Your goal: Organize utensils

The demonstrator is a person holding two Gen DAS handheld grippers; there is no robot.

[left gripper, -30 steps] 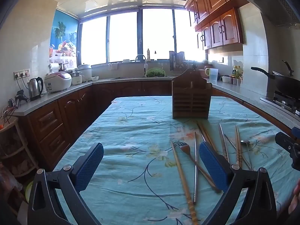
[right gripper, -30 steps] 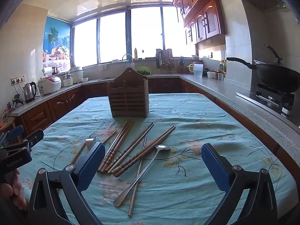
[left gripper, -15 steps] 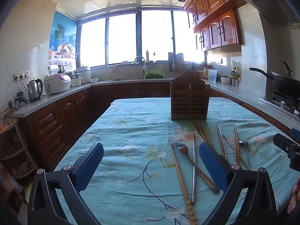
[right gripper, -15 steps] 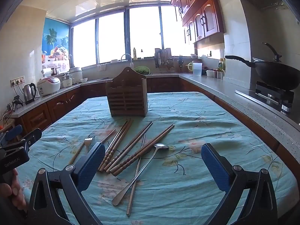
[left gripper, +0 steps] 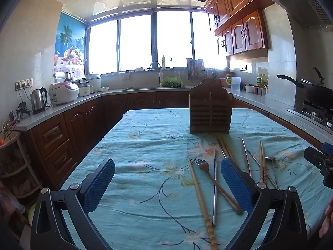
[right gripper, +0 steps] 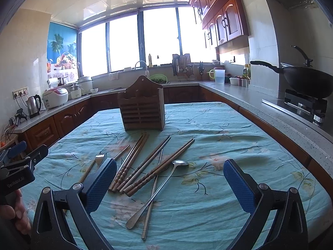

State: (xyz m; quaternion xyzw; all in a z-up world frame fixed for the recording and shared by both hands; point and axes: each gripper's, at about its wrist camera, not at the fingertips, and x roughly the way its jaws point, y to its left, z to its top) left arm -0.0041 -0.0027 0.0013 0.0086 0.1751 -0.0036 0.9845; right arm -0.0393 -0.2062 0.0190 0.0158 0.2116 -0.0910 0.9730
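Observation:
A brown wooden utensil holder [left gripper: 210,112] stands upright on the teal floral tablecloth [left gripper: 149,145]; it also shows in the right wrist view [right gripper: 142,110]. In front of it lie wooden chopsticks [right gripper: 133,162], metal chopsticks [right gripper: 153,193], a metal spoon [right gripper: 158,191] and a fork [left gripper: 203,164]. My left gripper [left gripper: 167,179] is open and empty above the cloth, left of the utensils. My right gripper [right gripper: 169,179] is open and empty, low over the spoon and chopsticks.
Kitchen counters [left gripper: 62,108] run around the table with a kettle [left gripper: 38,101] and rice cooker [left gripper: 63,92] on the left. A black wok [right gripper: 306,79] sits on the stove at right. The table's right edge [right gripper: 291,152] is near the counter.
Both grippers have drifted slightly back and lower; the holder sits a little higher in each view. Both stay open and empty. The utensils have not moved.

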